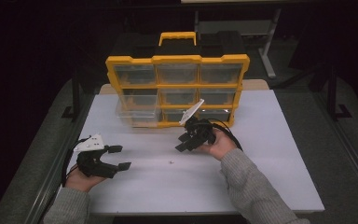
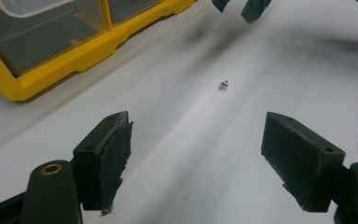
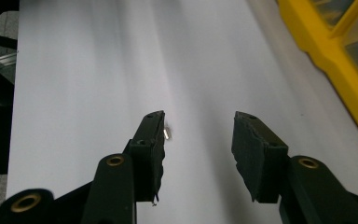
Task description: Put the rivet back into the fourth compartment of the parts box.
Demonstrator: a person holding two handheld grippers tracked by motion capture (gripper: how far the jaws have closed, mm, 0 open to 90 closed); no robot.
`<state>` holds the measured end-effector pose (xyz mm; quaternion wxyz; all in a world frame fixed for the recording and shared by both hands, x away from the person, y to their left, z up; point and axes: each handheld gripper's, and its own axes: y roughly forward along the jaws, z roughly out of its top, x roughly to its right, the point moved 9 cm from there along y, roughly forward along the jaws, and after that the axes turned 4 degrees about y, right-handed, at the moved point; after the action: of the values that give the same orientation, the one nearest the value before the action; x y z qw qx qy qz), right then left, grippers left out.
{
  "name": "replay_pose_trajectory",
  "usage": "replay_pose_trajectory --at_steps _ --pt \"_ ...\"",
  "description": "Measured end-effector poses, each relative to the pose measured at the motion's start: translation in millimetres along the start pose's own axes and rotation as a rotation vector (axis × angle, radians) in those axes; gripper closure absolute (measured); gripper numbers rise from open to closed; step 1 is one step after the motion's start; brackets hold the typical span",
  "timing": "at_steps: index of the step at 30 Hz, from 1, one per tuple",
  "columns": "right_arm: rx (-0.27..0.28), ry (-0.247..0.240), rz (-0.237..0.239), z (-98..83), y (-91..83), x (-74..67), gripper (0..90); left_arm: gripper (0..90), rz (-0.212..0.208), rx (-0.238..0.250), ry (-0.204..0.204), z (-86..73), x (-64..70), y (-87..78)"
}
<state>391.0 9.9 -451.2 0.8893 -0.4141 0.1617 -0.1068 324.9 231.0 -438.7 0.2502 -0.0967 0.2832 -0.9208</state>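
A tiny metal screw (image 1: 171, 163) lies on the white table (image 1: 261, 154), between the two grippers. My left gripper (image 1: 120, 157) rests low at the left with its jaws wide open and nothing between them. In the left gripper view the screw (image 2: 223, 85) lies ahead of that open gripper (image 2: 198, 123). My right gripper (image 1: 182, 143) hovers above and just right of the screw, pointing down and to the left. In the right gripper view the gripper (image 3: 198, 119) is open and the screw (image 3: 167, 133) sits beside the tip of the left-hand jaw, untouched.
A yellow organizer case (image 1: 177, 88) with clear drawers stands upright at the back of the table, one lower-left drawer (image 1: 137, 114) pulled out. Its yellow edge (image 2: 51, 70) shows in the left gripper view, and as the case's edge (image 3: 335, 70) in the right gripper view.
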Motion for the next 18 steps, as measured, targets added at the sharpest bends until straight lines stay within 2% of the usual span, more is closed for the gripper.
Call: replay_pose_trajectory --at_steps 3,5,18 --pt "0.001 -0.002 0.002 -1.9 7.4 -2.5 52.5 23.6 0.002 -0.003 0.005 -0.3 -0.7 -0.7" --pt "-0.002 -0.007 0.011 -3.4 11.9 -4.8 52.4 23.5 0.001 -0.003 -0.006 -0.5 0.0 -0.8" --pt "-0.048 -0.044 0.042 -11.0 42.2 -16.6 54.8 23.5 0.001 -0.002 -0.008 -0.5 -0.2 -0.7"
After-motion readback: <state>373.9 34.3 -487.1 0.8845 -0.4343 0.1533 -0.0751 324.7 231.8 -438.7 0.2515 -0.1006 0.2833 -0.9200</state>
